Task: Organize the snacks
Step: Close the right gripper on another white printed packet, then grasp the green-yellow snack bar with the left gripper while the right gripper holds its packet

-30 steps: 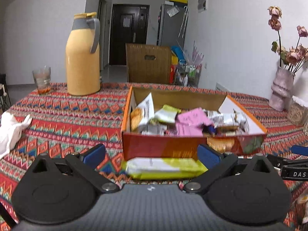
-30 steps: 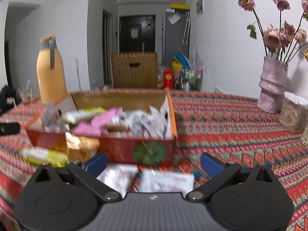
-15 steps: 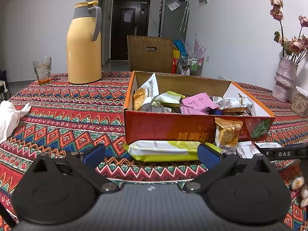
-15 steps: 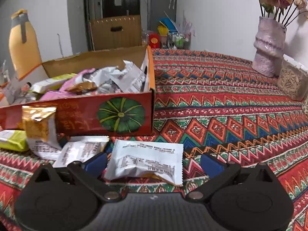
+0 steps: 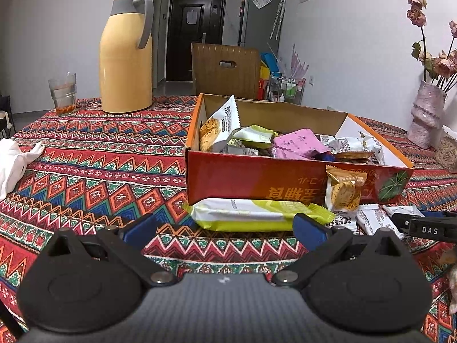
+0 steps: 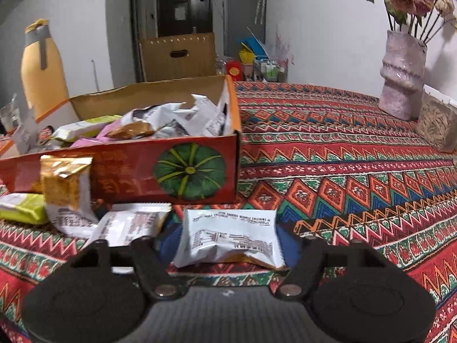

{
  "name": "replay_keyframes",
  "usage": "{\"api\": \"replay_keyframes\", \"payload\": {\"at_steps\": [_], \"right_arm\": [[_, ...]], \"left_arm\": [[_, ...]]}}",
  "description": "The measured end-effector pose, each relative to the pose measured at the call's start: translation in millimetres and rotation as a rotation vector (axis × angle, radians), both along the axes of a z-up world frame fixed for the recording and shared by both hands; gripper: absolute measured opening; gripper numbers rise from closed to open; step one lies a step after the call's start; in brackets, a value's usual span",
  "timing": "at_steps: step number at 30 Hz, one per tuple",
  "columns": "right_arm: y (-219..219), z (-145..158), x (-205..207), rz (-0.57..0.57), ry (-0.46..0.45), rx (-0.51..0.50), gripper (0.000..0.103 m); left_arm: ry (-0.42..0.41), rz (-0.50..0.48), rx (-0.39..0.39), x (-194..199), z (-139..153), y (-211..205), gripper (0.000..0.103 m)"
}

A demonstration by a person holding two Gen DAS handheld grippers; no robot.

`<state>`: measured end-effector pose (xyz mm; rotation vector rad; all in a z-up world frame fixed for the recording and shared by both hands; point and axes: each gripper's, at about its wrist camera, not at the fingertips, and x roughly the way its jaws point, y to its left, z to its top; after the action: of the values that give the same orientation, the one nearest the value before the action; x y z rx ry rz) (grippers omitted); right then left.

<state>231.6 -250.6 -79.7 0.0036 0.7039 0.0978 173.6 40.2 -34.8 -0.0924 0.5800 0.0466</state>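
A red cardboard box (image 5: 257, 180) (image 6: 128, 171) full of snack packets sits on the patterned tablecloth. In front of it lie a long yellow-green packet (image 5: 251, 214), a gold cracker packet (image 5: 344, 191) (image 6: 67, 185) leaning on the box wall, and white packets (image 6: 128, 225). My left gripper (image 5: 224, 228) is open just short of the yellow-green packet, touching nothing. My right gripper (image 6: 227, 243) is closing its jaws on a white snack packet (image 6: 228, 237); the blue pads (image 6: 285, 243) press its two sides and it buckles. The right gripper's black finger (image 5: 428, 228) shows in the left wrist view.
A yellow thermos jug (image 5: 125, 54) and a glass (image 5: 62, 94) stand at the back left. A white cloth (image 5: 14, 163) lies at the left edge. A pink vase with dried flowers (image 6: 402, 74) and a jar of seeds (image 6: 437, 125) stand at the right.
Both grippers sank toward the tablecloth. The right gripper's jaws went from wide open around the white packet to pressing on its sides, and the packet now bulges.
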Motion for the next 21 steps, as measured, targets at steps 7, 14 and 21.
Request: {"api": "replay_keyframes", "payload": {"at_steps": [7, 14, 21], "right_arm": [[7, 14, -21, 0.017, -0.131, -0.022, 0.048], [2, 25, -30, 0.009, -0.199, 0.000, 0.048], [-5, 26, -31, 0.006, -0.214, 0.029, 0.048]], "left_arm": [[0.000, 0.013, 0.004, 1, -1, 0, 0.103], [0.020, 0.023, 0.018, 5, -3, -2, 0.103], [0.055, 0.020, 0.051, 11, 0, -9, 0.103]]}}
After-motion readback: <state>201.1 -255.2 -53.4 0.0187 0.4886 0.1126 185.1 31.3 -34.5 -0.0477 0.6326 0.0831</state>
